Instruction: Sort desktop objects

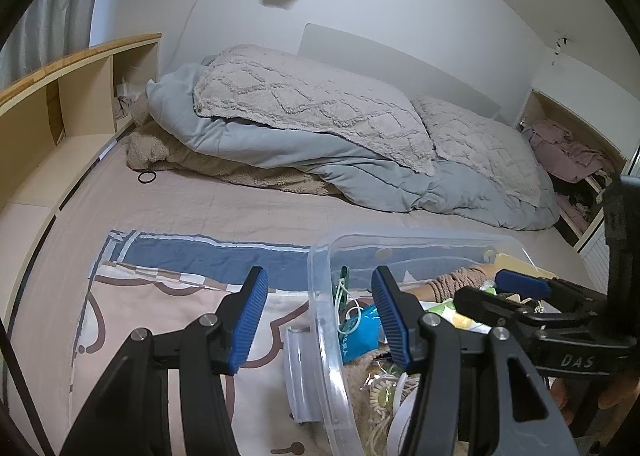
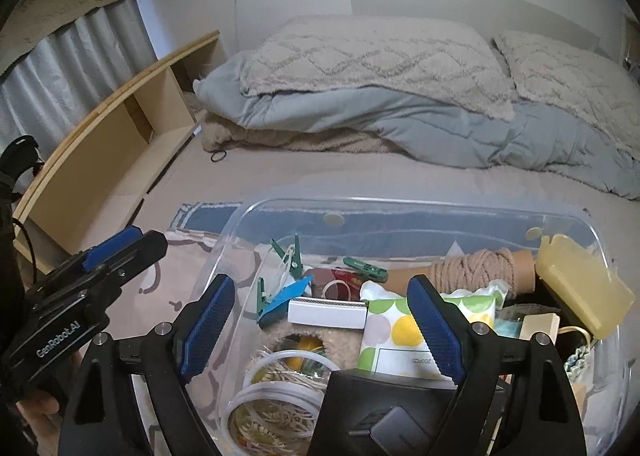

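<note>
A clear plastic bin (image 2: 420, 211) with rounded corners sits on a patterned cloth (image 1: 180, 296) spread over a bed, crammed with small household clutter. The right gripper (image 2: 324, 332) hovers over the bin's near side, its ribbed blue pads (image 2: 208, 324) spread wide with nothing pressed between them. Beneath it lie a soft tissue pack (image 2: 400, 332) printed with green and yellow dots, a flat white box (image 2: 326, 312), loops of white tubing (image 2: 276, 380) over a tangle of rubber bands (image 2: 280, 416), and a dark smooth case (image 2: 400, 408) at the near edge. Farther in are green clothespins (image 2: 292, 252), a cardboard tube wound with beige cord (image 2: 476, 266), and a translucent yellow box (image 2: 580, 288) at the right wall.

The left gripper (image 1: 320, 320) straddles the bin's left wall, one ribbed blue pad (image 1: 250, 320) outside and the other inside; its jaws stand part open, and neither pad is seen touching the plastic. A clear curved strip (image 1: 298, 376) lies on the cloth just left of the bin.

At the far side of the bed a grey-blue quilt (image 1: 320, 159) is folded under two tufted beige pillows (image 1: 312, 99). A black hair tie (image 1: 147, 176) lies on the sheet near a wooden shelf (image 1: 72, 95) along the left.
</note>
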A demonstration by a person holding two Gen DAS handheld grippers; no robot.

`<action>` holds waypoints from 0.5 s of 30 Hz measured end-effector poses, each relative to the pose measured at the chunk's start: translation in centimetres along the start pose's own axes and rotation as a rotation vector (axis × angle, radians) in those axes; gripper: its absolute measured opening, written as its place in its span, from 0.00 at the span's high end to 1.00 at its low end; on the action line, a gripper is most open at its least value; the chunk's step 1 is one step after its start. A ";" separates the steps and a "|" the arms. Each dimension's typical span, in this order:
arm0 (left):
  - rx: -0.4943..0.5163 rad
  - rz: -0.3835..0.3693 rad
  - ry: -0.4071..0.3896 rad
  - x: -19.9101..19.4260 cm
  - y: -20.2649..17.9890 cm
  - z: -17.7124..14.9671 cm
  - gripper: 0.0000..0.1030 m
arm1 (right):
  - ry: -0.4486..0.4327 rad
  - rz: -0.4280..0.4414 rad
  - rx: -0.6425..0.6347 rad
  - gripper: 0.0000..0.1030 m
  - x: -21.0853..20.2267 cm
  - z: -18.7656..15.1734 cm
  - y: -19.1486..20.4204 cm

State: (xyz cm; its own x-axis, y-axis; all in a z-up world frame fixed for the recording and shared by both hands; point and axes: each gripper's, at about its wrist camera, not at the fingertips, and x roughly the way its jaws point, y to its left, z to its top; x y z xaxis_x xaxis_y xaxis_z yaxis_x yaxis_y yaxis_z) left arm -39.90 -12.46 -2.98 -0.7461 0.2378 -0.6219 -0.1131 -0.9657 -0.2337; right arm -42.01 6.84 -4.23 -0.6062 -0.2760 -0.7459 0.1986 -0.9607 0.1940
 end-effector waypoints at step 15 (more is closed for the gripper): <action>0.004 0.019 -0.052 -3.7 -1.4 -0.6 0.10 | -0.160 -0.040 -0.025 0.00 -5.1 -1.2 -0.4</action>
State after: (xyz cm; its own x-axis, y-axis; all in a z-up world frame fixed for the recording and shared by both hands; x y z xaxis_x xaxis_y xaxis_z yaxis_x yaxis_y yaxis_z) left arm -36.56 -11.94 -0.79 -0.7809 0.2142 -0.5868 -0.1012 -0.9704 -0.2194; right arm -38.09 8.68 -1.30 -0.7284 -0.2412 -0.6413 0.1901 -0.9704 0.1489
